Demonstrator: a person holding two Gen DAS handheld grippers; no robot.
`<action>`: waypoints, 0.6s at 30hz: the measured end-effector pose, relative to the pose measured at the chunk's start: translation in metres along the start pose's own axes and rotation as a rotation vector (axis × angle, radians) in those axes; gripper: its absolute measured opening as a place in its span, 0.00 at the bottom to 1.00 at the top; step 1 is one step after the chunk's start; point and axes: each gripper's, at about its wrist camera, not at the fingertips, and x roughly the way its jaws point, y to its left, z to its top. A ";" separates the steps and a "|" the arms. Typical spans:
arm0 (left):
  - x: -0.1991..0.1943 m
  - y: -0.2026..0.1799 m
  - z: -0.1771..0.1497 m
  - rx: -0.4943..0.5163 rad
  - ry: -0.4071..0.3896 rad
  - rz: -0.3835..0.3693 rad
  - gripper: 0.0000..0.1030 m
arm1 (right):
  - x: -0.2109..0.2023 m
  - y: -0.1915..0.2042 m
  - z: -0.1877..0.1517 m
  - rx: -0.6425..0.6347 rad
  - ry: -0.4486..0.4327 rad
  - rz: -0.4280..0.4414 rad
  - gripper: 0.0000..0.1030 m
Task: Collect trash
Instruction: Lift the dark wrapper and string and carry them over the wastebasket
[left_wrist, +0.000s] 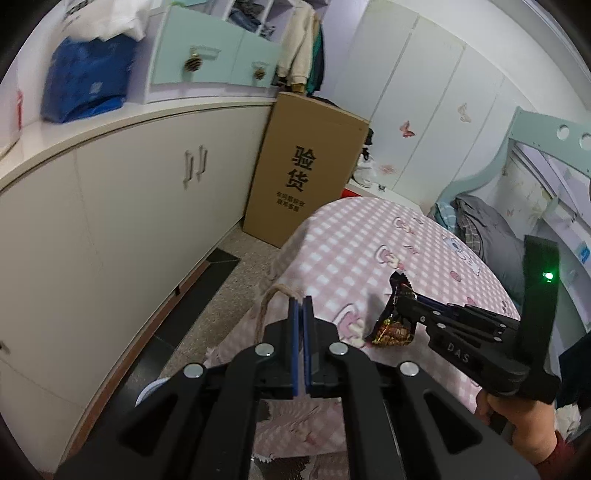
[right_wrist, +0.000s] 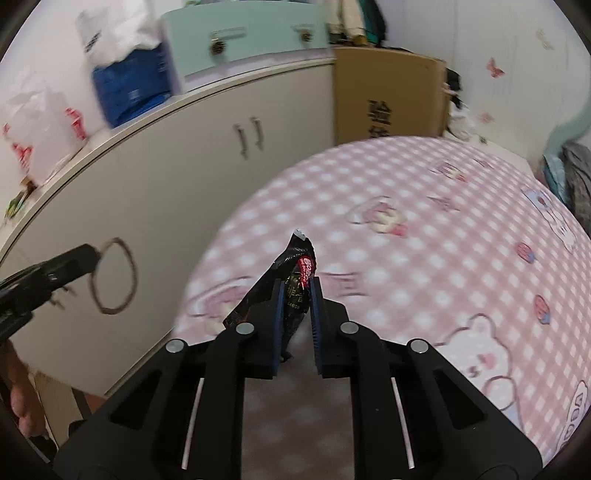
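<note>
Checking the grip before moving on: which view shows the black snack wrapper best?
Right wrist view: the black snack wrapper sits centred, pinched between the right gripper pads. Left wrist view shows it smaller, from the side, partly hidden by that gripper.

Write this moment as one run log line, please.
stage: pickup | right gripper: shut on black wrapper above pink checked cloth | left gripper: shut on rope handle

A home bedroom: pink checked bedsheet (left_wrist: 388, 251) at centre, butterfly-stickered wardrobe (left_wrist: 424, 110) upper right, hanging clothes (left_wrist: 301, 55) above.
</note>
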 end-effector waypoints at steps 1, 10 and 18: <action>-0.002 0.006 -0.003 -0.010 0.000 0.005 0.02 | -0.001 0.011 0.000 -0.012 -0.005 0.018 0.13; -0.013 0.067 -0.028 -0.100 0.019 0.061 0.02 | 0.008 0.115 -0.011 -0.144 -0.001 0.166 0.12; 0.020 0.129 -0.070 -0.189 0.141 0.119 0.02 | 0.074 0.176 -0.053 -0.218 0.125 0.198 0.13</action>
